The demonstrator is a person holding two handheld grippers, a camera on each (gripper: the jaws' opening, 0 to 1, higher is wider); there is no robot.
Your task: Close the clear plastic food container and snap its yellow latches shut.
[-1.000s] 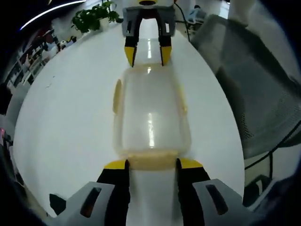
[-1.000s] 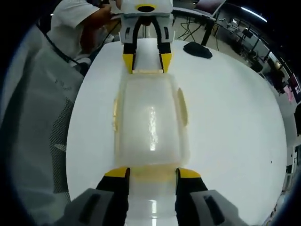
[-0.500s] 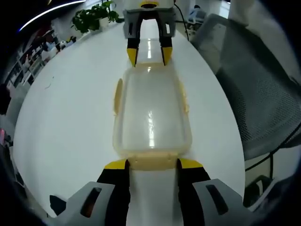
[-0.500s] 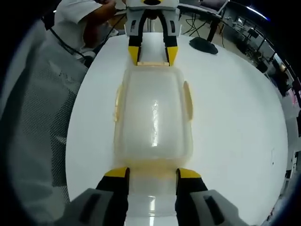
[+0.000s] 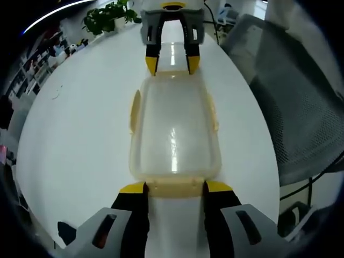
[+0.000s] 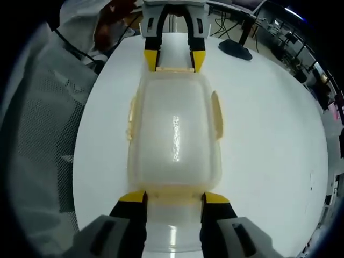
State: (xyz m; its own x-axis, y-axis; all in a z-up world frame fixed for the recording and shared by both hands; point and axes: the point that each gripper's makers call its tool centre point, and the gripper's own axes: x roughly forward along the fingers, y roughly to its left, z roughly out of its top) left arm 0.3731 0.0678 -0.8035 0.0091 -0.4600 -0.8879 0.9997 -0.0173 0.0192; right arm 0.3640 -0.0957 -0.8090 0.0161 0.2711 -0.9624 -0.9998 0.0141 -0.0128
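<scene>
The left gripper view looked toward a green leafy plant in a pot [image 5: 110, 15] at the far end of the round white table [image 5: 75, 134], with a grey mesh office chair [image 5: 293, 107] off to one side. The right gripper view looked the other way. It showed a person in a white shirt [image 6: 88, 24] at the table's edge, a dark flat thing [image 6: 235, 49] lying on the table top, and the mesh chair again [image 6: 37, 140].

The clear plastic food container with its lid on [image 5: 173, 126] lay flat in the middle of the table, right between the two tools. The left gripper [image 5: 173, 187] had its yellow-tipped jaws spread wide, one on each side of the pale yellow end latch [image 5: 174, 187] nearest to it. The right gripper [image 6: 172, 198] stood the same way at the other end latch [image 6: 174, 192], jaws wide with the latch in the gap. Whether the jaws touched the latches could not be told. Two more yellow latches sat along the long sides [image 6: 216, 115], lying close against the box.
</scene>
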